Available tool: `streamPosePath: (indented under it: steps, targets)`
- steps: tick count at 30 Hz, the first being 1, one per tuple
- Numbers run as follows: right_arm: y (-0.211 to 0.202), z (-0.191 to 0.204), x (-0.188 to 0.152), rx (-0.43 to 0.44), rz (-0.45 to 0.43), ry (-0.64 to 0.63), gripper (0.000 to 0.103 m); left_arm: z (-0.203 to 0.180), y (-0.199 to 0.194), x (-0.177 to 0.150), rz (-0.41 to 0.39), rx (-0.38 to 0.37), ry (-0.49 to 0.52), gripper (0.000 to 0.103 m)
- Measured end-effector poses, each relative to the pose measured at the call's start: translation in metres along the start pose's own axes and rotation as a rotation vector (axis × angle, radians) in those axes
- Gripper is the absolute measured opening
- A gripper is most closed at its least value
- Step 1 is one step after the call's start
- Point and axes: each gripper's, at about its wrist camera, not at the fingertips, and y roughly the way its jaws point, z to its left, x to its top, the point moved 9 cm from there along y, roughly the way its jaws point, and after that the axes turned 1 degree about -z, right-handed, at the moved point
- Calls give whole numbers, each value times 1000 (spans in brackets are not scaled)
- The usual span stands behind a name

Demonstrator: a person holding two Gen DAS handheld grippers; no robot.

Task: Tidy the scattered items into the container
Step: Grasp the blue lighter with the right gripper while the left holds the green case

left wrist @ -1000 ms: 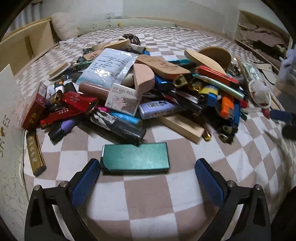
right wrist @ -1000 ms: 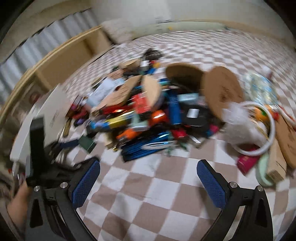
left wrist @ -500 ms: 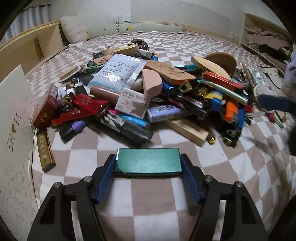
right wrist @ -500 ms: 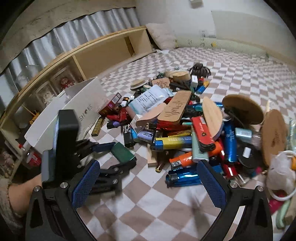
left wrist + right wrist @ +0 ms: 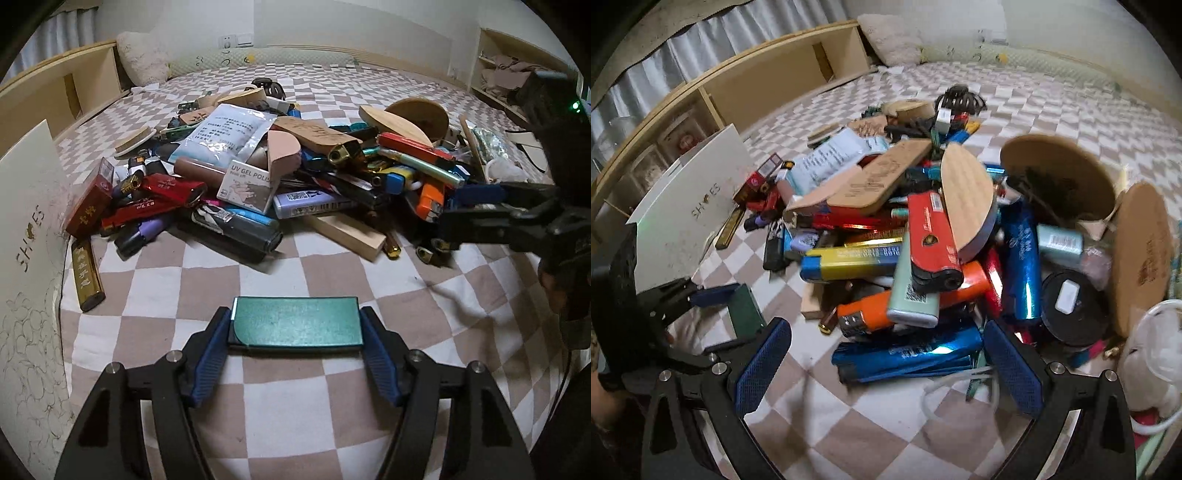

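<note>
Green lighter (image 5: 295, 325): flat, metallic teal, rounded corner, lies crosswise just above the checkered bedcover (image 5: 155, 288), nr the white box (image 5: 33, 206). Left gripper (image 5: 295, 328) pinches its short ends; jaws easing apart w/ lighter between, so risk: slip or twist out. Right gripper (image 5: 886, 354) spread, empty, by the pile (image 5: 923, 240)
</note>
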Motion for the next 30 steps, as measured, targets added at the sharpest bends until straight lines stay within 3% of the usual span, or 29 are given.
streamPosePath:
  steps: [7, 11, 14, 19, 21, 30]
  targets:
    - [2, 4, -2, -37, 14, -59, 103, 2, 5, 4, -15, 20, 1, 90]
    - [0, 13, -8, -42, 43, -69, 103, 3, 6, 4, -14, 23, -3, 91]
    - [4, 15, -12, -113, 61, -78, 103, 4, 6, 4, -14, 24, -3, 91]
    - [8, 11, -10, -231, 58, -41, 83, 2, 7, 4, -10, 18, 1, 96]
    - [7, 10, -11, -244, 59, -32, 83, -1, 8, 3, 1, 6, 18, 101]
    - [-1, 9, -28, -266, 103, 72, 83, -3, 9, 2, 6, -11, 13, 102]
